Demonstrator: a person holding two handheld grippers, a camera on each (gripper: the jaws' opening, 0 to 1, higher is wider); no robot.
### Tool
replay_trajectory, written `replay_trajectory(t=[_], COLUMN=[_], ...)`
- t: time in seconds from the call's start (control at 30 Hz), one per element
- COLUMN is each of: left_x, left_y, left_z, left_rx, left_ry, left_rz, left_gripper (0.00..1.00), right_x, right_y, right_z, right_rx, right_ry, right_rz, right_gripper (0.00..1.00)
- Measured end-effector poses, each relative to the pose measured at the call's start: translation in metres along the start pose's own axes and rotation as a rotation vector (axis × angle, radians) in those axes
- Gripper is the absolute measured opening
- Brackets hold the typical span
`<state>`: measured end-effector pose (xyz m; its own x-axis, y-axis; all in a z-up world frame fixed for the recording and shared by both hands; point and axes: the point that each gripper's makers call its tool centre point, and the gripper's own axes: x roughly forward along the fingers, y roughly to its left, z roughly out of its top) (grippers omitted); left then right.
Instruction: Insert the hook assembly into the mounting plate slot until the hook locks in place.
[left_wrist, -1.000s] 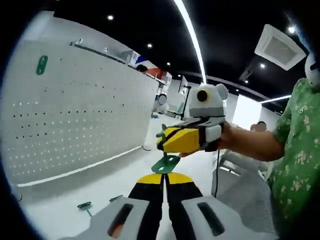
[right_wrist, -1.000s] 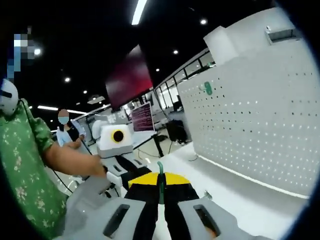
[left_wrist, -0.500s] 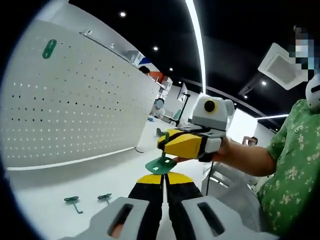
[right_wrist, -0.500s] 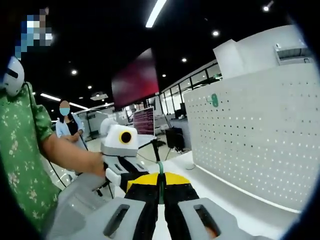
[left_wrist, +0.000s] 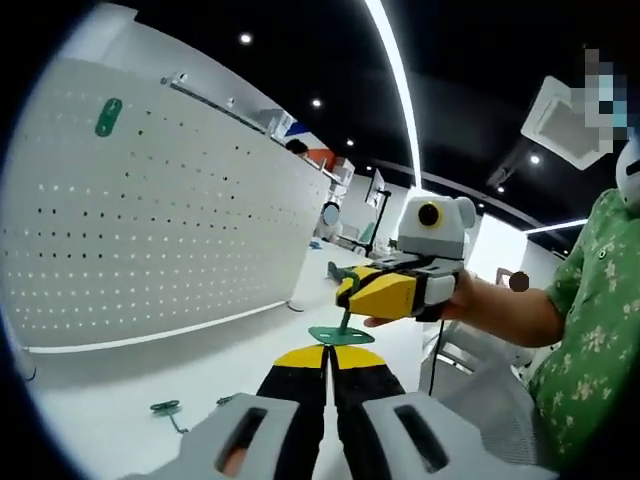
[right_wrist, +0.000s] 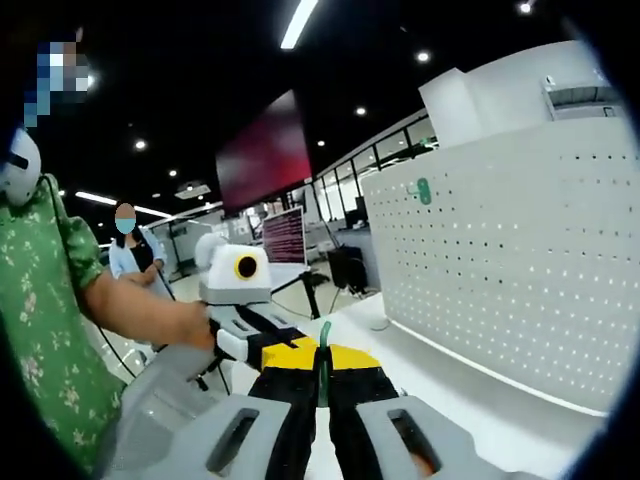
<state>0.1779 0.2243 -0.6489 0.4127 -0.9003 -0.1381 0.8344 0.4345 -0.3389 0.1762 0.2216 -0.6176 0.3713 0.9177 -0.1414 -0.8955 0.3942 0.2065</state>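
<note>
Standing upright on the white bench (left_wrist: 120, 370): a white pegboard panel (left_wrist: 150, 230) with one green piece (left_wrist: 108, 116) fixed near its top edge. Left hand-held gripper (left_wrist: 326, 358): jaws pressed together on the edge of a flat green mounting plate (left_wrist: 340, 335), held level above the bench. Right hand-held gripper (left_wrist: 355, 293), seen in the left gripper view: yellow-tipped, meeting the plate from above, carried by a person's hand (left_wrist: 455, 300) on a green floral sleeve (left_wrist: 590, 320). In the right gripper view, right hand-held gripper (right_wrist: 322, 362): jaws together, clamped on a thin green hook (right_wrist: 322, 345) that stands up between them; the left hand-held gripper (right_wrist: 262, 345) lies just beside it. Loose stock on the bench near the pegboard: two small green hooks (left_wrist: 167, 408), well apart from both tools
</note>
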Motion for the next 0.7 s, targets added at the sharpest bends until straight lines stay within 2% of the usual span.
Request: replay_trajectory(t=[0.17,0.23,0.3,0.4,0.5,0.6,0.7], left_x=[0.0,0.003,0.006,0.008,0.009,0.009,0.009], left_y=[0.002,-0.001,-0.002,-0.007,-0.014,-0.017,-0.022], left_z=[0.001,0.003,-0.006,-0.008,-0.007,-0.003,0.004], left_rx=[0.015,0.04,0.051,0.035,-0.033,-0.042,-0.133], left_ry=[-0.001,-0.004,0.036,0.028,0.009,-0.007,-0.031], left_rz=[0.009,-0.001,-0.003,-0.027,-0.065,-0.088,-0.127], left_gripper=[0.02,0.02,0.02,0.02,0.09,0.1,0.19], right_x=[0.0,0.0,0.0,0.002,0.003,0.002,0.002], right_y=[-0.001,-0.004,-0.003,-0.004,-0.003,-0.002,0.0], right_z=[-0.001,0.004,0.01,0.011,0.008,0.007,0.009], right_rx=[0.005,0.007,0.029,0.001,-0.01,-0.019,-0.035], right_ry=[0.004,-0.025,-0.06,-0.055,-0.046,-0.049,-0.058], right_rz=[-0.004,-0.018,-0.008,-0.015,-0.01,-0.004,0.002], right_gripper=[0.0,0.0,0.0,0.0,0.0,0.0,0.0])
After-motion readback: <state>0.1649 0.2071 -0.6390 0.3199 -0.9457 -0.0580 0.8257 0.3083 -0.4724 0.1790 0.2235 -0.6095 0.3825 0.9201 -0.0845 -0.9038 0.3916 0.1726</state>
